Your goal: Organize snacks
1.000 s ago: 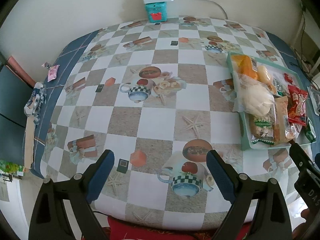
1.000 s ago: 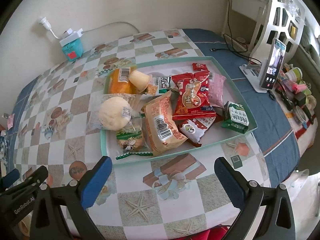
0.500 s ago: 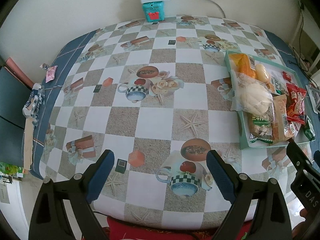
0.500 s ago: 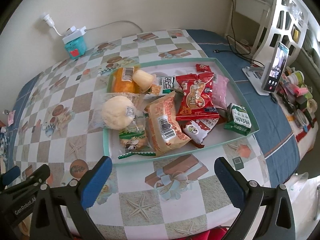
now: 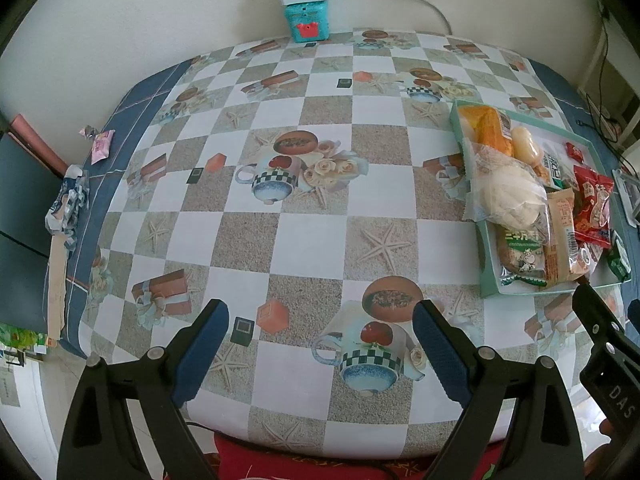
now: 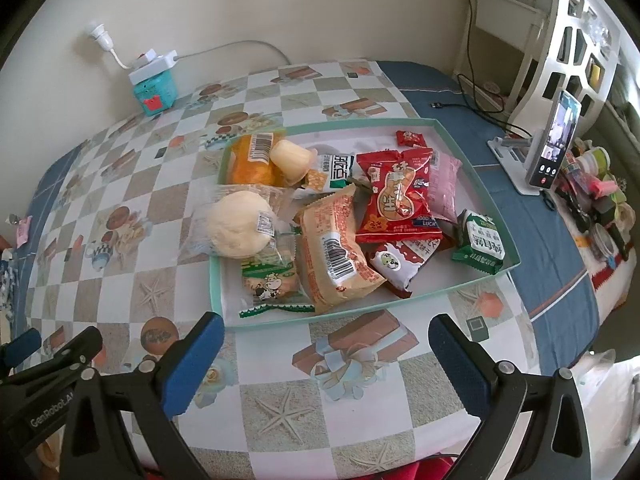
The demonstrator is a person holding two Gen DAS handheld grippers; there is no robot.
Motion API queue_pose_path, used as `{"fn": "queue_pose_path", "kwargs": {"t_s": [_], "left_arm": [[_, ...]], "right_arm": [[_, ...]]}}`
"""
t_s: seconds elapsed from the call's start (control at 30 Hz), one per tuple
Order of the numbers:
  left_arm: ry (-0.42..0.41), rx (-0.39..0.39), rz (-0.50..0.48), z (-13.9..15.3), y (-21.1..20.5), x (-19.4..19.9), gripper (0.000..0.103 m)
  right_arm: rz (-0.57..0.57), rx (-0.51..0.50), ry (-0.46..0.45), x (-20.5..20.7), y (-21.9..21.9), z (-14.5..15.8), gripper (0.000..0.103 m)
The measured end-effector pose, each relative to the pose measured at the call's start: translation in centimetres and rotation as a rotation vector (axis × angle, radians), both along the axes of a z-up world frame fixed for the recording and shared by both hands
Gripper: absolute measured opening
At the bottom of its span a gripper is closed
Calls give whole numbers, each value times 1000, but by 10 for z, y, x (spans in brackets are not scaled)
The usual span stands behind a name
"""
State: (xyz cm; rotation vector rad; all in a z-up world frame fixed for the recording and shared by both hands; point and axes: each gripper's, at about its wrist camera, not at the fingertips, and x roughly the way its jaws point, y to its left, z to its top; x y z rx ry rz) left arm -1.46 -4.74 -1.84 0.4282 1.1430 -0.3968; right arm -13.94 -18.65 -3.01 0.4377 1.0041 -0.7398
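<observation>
We hold our left hand-held gripper (image 5: 320, 344) spread wide above the near edge of the table (image 5: 304, 236), with nothing between its blue pads but the checked cloth and a printed teacup. Our right hand-held gripper (image 6: 326, 354) is spread just as wide, its pads apart over a printed gift box on the cloth, and it pinches nothing. In the right wrist view the snacks lie heaped in a shallow green-rimmed tray (image 6: 476, 178) at about 12 o'clock from that gripper, just beyond its fingertips. A round pale bun in clear wrap (image 6: 240, 230) hangs over the tray's rim at 9 o'clock, and an orange packet (image 6: 250, 162) with a pale jelly cup (image 6: 291, 159) beside it sits at the tray's 10 o'clock corner. A tan barcode packet (image 6: 336, 254) lies in the middle, partly over a green cow-print biscuit pack (image 6: 272, 280) at 7 o'clock. A red peanut bag (image 6: 398, 196) rests over a pink packet (image 6: 444, 184), and a small green carton (image 6: 482, 242) leans at 4 o'clock. A teal box (image 6: 154, 96) with a white power strip on top stands against the wall at 10 o'clock, and a phone on a stand (image 6: 554, 146) is at 2 o'clock, well apart from the tray.
</observation>
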Motion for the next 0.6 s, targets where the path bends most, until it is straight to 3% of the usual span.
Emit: {"fn": "queue_pose_path", "kwargs": {"t_s": [0.6], "left_arm": [[7, -2, 0, -1, 1, 1, 93]], "right_arm": [[-2, 0, 0, 1, 1, 1, 103]]}}
